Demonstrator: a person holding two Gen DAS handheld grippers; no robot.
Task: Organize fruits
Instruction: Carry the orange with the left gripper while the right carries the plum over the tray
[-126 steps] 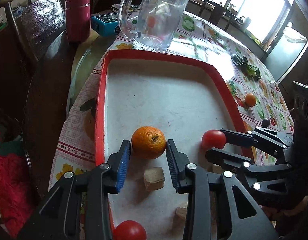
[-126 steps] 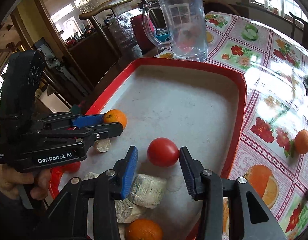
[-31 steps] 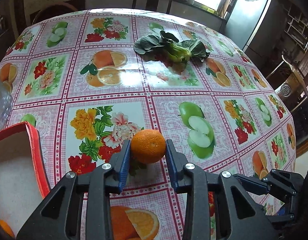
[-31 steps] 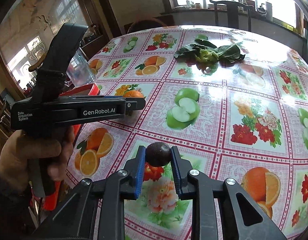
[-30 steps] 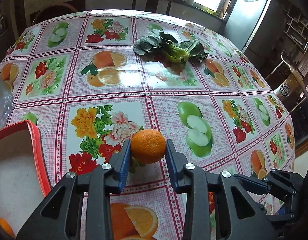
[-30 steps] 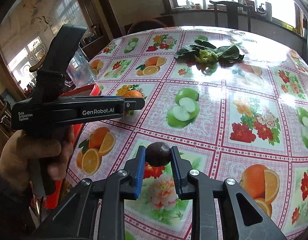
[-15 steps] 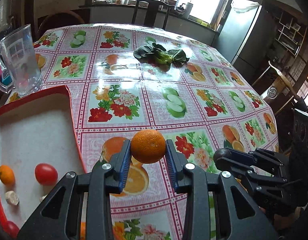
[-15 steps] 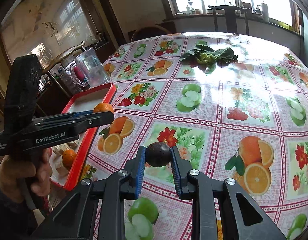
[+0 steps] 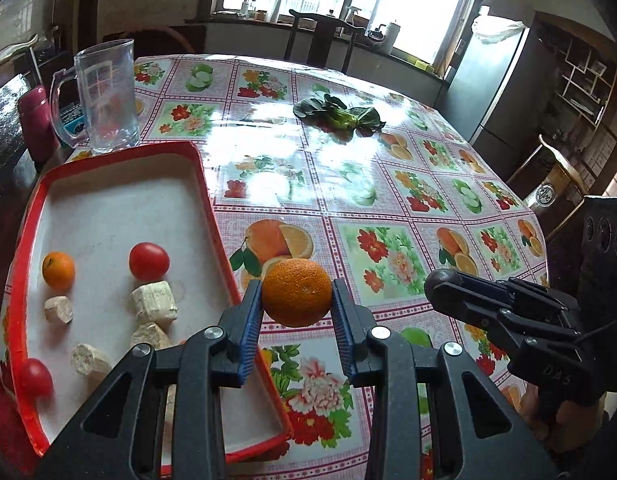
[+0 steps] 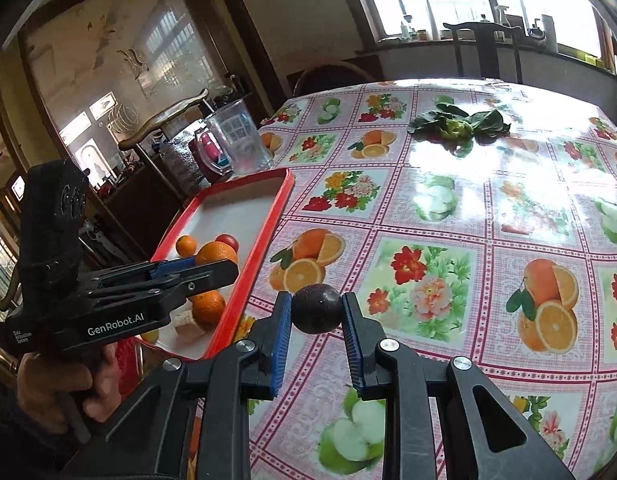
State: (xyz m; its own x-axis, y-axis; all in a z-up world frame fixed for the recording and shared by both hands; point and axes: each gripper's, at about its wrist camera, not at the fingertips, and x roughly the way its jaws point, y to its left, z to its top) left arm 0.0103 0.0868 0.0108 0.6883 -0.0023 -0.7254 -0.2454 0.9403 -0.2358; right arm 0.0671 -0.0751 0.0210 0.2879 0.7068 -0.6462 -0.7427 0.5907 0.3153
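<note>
My left gripper (image 9: 297, 300) is shut on an orange (image 9: 297, 291) and holds it above the tablecloth, just right of the red tray (image 9: 206, 196). My right gripper (image 10: 316, 310) is shut on a dark round fruit (image 10: 316, 308), held above the table to the right of the tray (image 10: 268, 216). In the tray lie a small orange (image 9: 58, 271), two tomatoes (image 9: 149, 261) and several pale chunks (image 9: 154, 303). The right gripper also shows at the right of the left wrist view (image 9: 444, 286); the left gripper shows in the right wrist view (image 10: 212, 266).
A glass mug (image 9: 106, 94) stands behind the tray, with a dark red flask (image 9: 36, 122) to its left. A leafy green vegetable (image 9: 340, 116) lies far across the fruit-print tablecloth. Chairs stand beyond the table's far edge.
Both grippers have pulled back and up from the table with their fruits still held. The tray has come further into the left wrist view.
</note>
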